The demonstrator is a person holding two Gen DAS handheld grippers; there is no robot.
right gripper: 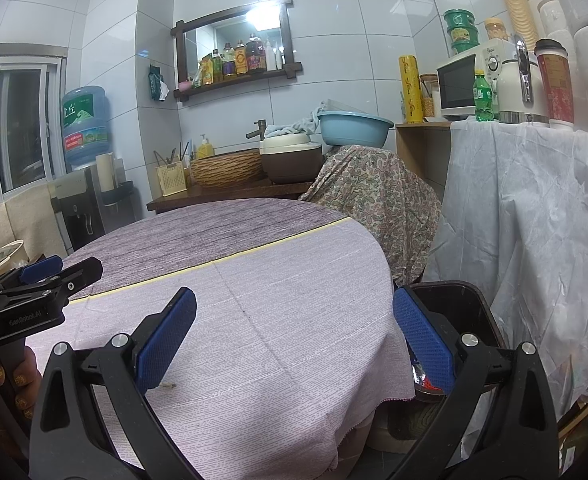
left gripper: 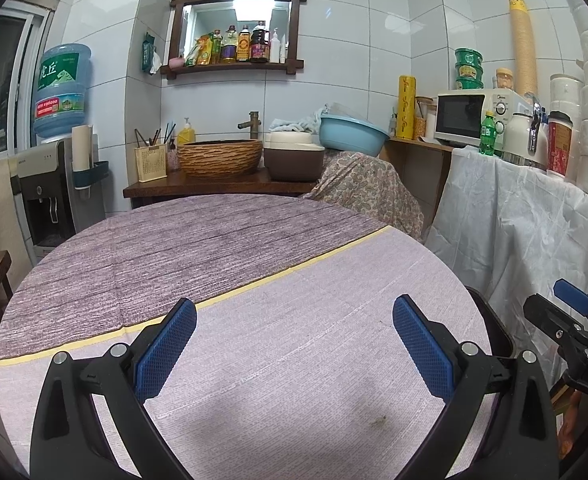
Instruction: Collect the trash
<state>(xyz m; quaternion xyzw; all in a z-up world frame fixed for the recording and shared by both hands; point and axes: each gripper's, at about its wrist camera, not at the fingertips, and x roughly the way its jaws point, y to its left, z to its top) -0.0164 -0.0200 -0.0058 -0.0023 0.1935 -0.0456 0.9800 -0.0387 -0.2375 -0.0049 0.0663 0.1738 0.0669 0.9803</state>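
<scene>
Holding both tongs over the round table [left gripper: 294, 248], nothing clamped in either.

Left wrist view: my left tongs [left gripper: 294, 348] stand wide apart, blue pads [left gripper: 166, 354] empty, above the pale half of the tablecloth. Small brown speck [left gripper: 377, 422] on the cloth between the fingers, low right. My right tongs [left gripper: 573, 312] show at the right edge, off the table; can't tell their gap from here.

Right wrist view: my right tongs [right gripper: 294, 344] also wide apart, empty, straddling the table's right edge. Dark bin [right gripper: 453, 300] sits just beside that edge, on the floor, with red and shiny scraps [right gripper: 423, 380] inside, partly hidden by the right finger. Tiny crumb [right gripper: 168, 386] on the cloth by the left pad. Left tongs [right gripper: 46, 276] at far left, my hand [right gripper: 10, 388] on the grip.
</scene>
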